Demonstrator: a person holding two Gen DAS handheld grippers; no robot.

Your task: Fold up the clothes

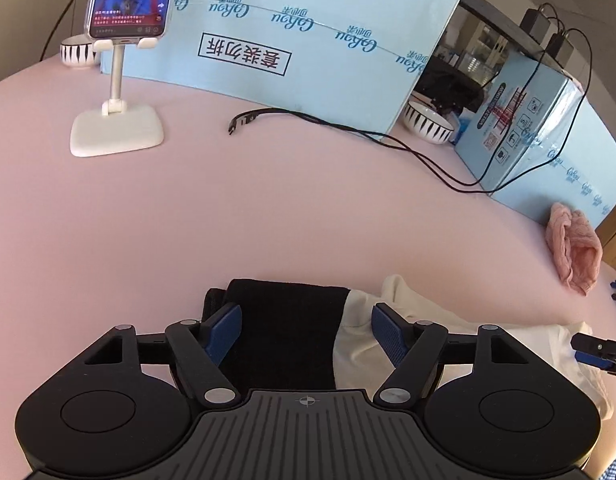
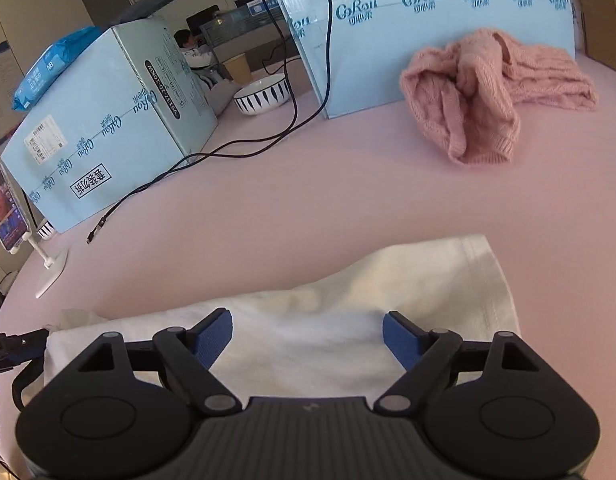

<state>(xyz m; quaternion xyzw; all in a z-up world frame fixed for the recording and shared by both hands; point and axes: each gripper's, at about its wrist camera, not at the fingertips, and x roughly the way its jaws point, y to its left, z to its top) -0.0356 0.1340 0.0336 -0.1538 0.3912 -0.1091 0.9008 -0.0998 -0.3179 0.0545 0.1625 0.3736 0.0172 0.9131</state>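
Note:
A white garment (image 2: pixel 348 312) lies flat on the pink table near the front edge; it also shows in the left wrist view (image 1: pixel 508 344). A black garment (image 1: pixel 284 332) lies at its left end. My left gripper (image 1: pixel 306 328) is open, its jaws over the black garment and the white one's edge. My right gripper (image 2: pixel 308 336) is open and empty above the white garment. A crumpled pink knit sweater (image 2: pixel 492 92) lies at the far right against the blue box; it also shows in the left wrist view (image 1: pixel 574 248).
Light blue cartons (image 1: pixel 308 40) (image 2: pixel 108 120) line the back of the pink table (image 1: pixel 228 220). A phone on a white stand (image 1: pixel 118 120) is at the far left. Black cables (image 1: pixel 348 128) trail across the table. Striped bowls (image 1: pixel 428 122) (image 2: pixel 262 96) sit between the cartons.

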